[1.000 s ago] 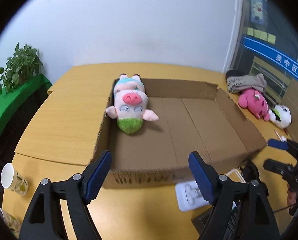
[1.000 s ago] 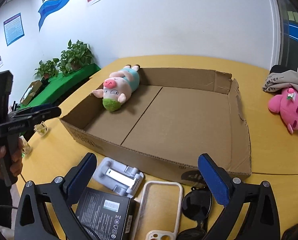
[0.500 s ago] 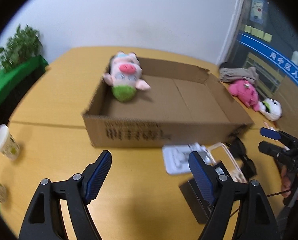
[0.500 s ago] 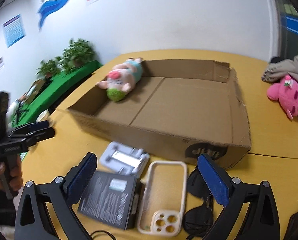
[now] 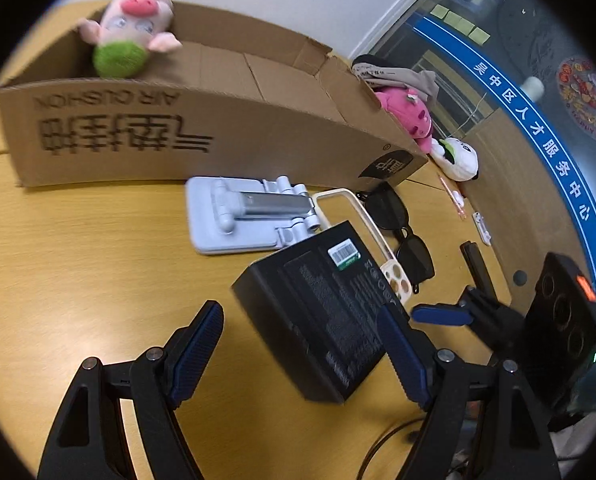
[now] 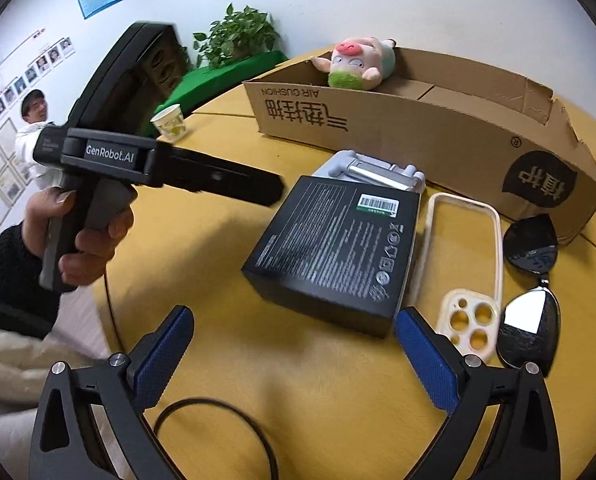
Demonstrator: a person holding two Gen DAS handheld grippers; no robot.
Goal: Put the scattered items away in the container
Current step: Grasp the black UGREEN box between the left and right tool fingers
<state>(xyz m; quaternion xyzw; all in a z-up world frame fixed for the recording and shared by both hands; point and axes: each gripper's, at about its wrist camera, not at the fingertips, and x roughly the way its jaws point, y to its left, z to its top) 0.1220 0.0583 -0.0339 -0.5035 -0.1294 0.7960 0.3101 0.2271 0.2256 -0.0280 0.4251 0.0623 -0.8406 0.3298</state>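
Note:
A cardboard box [image 5: 226, 136] [image 6: 438, 136] lies on the yellow table with a pig plush [image 5: 128, 32] [image 6: 354, 64] inside at its left end. In front of it lie a black box [image 5: 322, 320] [image 6: 334, 248], a grey phone stand [image 5: 242, 216] [image 6: 374, 172], a cream phone case [image 5: 382, 252] [image 6: 466, 264] and black sunglasses [image 5: 402, 232] [image 6: 532, 280]. My left gripper [image 5: 302, 352] is open and empty, just in front of the black box. My right gripper [image 6: 294, 360] is open and empty, low over the table before the same box.
A pink plush [image 5: 406, 112], a white plush [image 5: 458, 156] and a grey cloth [image 5: 398, 74] lie right of the cardboard box. A paper cup [image 6: 170, 122] stands at the far left. A cable [image 6: 226, 432] runs under my right gripper. Plants [image 6: 238, 36] stand behind the table.
Both grippers have dropped low and pulled back from above the cardboard box to the items in front of it. They stay open; nothing has been picked up.

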